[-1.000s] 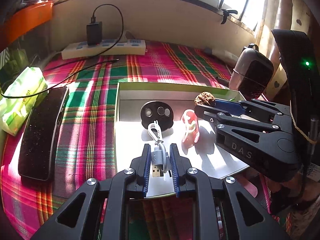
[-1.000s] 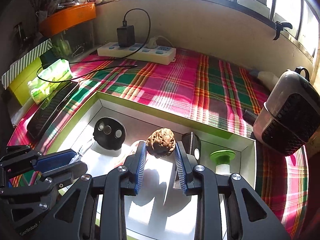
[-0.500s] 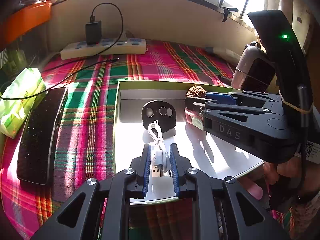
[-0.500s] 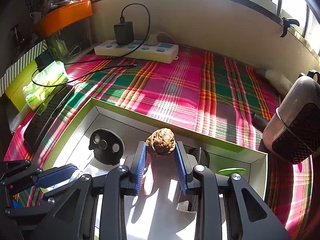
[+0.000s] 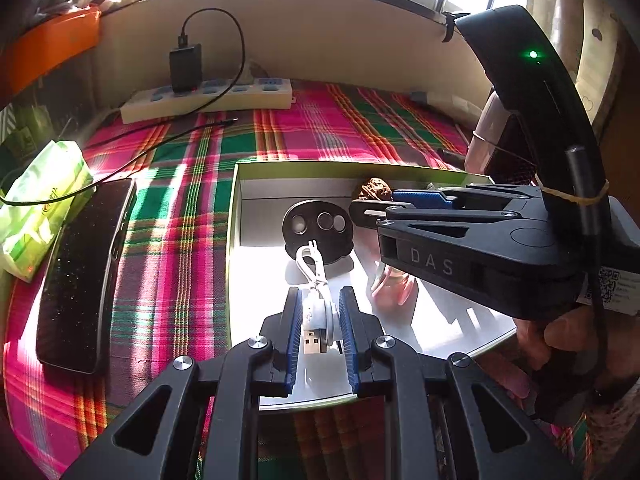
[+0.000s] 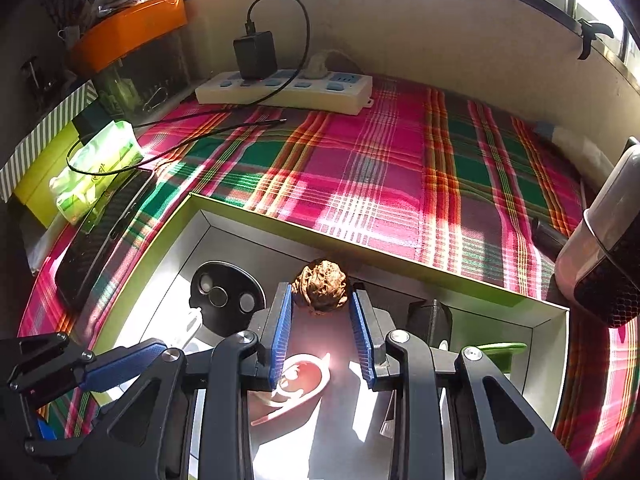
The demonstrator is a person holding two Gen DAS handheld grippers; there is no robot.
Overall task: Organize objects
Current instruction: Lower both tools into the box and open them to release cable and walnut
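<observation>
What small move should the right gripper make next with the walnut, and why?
Probably lower it a little and open. The right gripper pinches the walnut above the box, over a pink item, so shifting toward bare floor seems safer.

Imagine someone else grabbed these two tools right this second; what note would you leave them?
Left hand-held gripper: shut on the coiled white USB cable, low over the near part of the white tray.
Right hand-held gripper: shut on the walnut, raised over the tray's middle.
In the tray: black round disc, pink figurine, dark cylinder, green piece.
Phone and tissue pack lie outside on the plaid cloth.
Left: decide where the walnut and cable go.
</observation>
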